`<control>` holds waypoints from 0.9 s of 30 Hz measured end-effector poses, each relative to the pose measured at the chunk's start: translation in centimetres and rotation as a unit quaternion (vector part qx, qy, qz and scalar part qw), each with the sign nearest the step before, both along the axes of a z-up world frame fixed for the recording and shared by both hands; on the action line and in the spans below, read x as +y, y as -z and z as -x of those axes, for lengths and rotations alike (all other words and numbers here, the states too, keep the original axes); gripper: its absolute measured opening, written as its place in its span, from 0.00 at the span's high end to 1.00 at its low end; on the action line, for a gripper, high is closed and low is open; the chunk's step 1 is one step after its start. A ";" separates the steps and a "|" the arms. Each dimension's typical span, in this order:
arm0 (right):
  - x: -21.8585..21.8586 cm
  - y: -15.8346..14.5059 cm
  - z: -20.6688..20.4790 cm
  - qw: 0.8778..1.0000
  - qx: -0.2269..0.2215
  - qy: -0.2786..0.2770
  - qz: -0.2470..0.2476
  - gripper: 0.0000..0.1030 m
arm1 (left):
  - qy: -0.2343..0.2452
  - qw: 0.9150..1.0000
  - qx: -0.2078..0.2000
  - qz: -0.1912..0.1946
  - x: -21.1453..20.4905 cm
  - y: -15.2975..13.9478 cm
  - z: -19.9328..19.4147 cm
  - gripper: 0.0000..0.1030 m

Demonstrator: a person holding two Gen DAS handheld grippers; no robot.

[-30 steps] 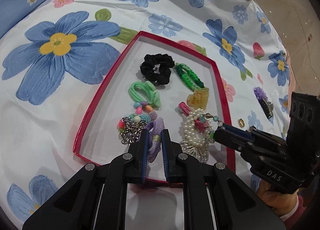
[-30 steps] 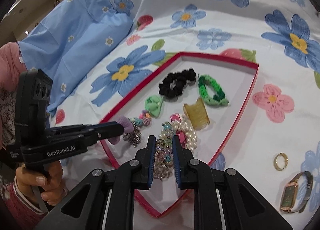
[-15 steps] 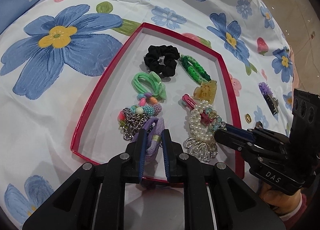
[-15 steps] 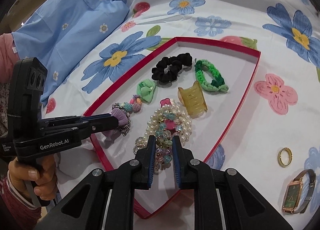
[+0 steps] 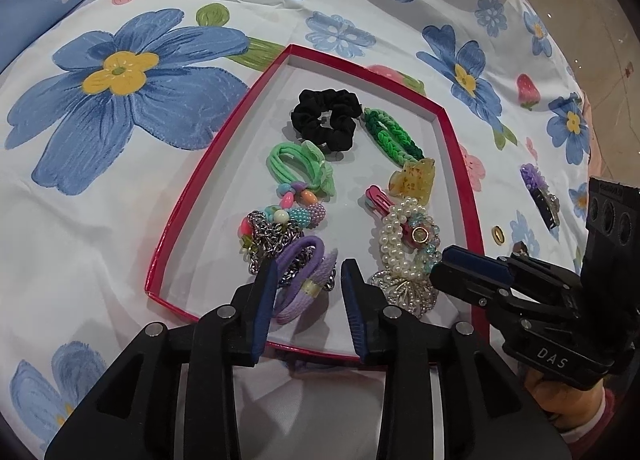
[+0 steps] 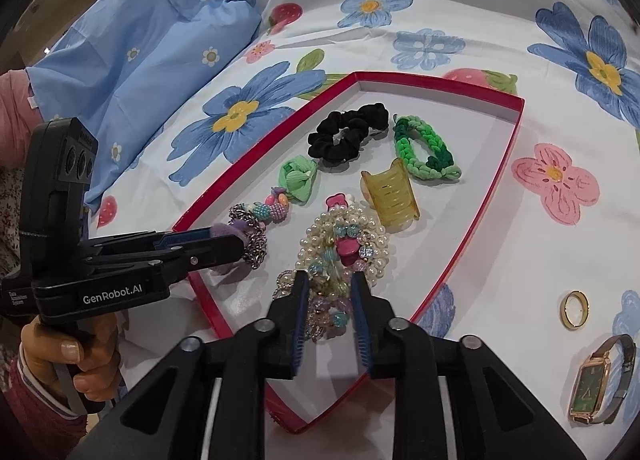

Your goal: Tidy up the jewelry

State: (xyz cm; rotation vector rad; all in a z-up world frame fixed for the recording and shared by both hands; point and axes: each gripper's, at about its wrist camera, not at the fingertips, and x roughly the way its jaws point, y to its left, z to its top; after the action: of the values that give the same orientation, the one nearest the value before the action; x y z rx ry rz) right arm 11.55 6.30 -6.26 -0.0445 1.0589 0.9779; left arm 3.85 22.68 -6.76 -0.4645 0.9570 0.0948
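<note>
A red-rimmed tray (image 5: 192,183) (image 6: 508,163) lies on the flowered sheet and holds several hair ties, clips and bracelets. My left gripper (image 5: 308,272) is open, its jaws either side of a purple hair tie (image 5: 304,280) that rests in the tray's near end. My right gripper (image 6: 330,284) is open over a pastel bead bracelet (image 6: 328,312) lying beside a pearl bracelet (image 6: 352,244). The right gripper also shows in the left wrist view (image 5: 460,264), and the left gripper in the right wrist view (image 6: 224,244).
A gold ring (image 6: 574,310) and a green-faced watch (image 6: 592,384) lie on the sheet right of the tray. A purple hair clip (image 5: 538,187) lies further right. A light blue pillow (image 6: 132,39) sits at the back left. The sheet's far edge drops to the floor.
Both grippers have opened. The purple hair tie and the bead bracelet, held before, now lie in the tray's near end.
</note>
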 end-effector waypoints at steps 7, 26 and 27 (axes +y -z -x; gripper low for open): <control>-0.2 -0.3 0.2 1.000 -0.001 0.001 -0.002 0.72 | -0.005 1.000 -0.001 0.002 0.1 -0.2 0.4 0.67; -3.7 -3.7 0.9 0.997 -0.022 0.051 -0.059 0.40 | -0.044 0.999 -0.026 0.006 0.0 -2.5 4.0 0.29; -3.9 -3.7 0.9 0.996 -0.020 0.055 -0.065 0.37 | -0.046 0.999 -0.028 0.008 -0.1 -2.6 4.1 0.27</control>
State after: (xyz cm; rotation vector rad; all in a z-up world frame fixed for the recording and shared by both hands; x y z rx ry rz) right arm 10.64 2.39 -2.54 0.1001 0.9495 0.9398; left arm -0.30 22.60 -4.12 -0.5232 0.8815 0.1562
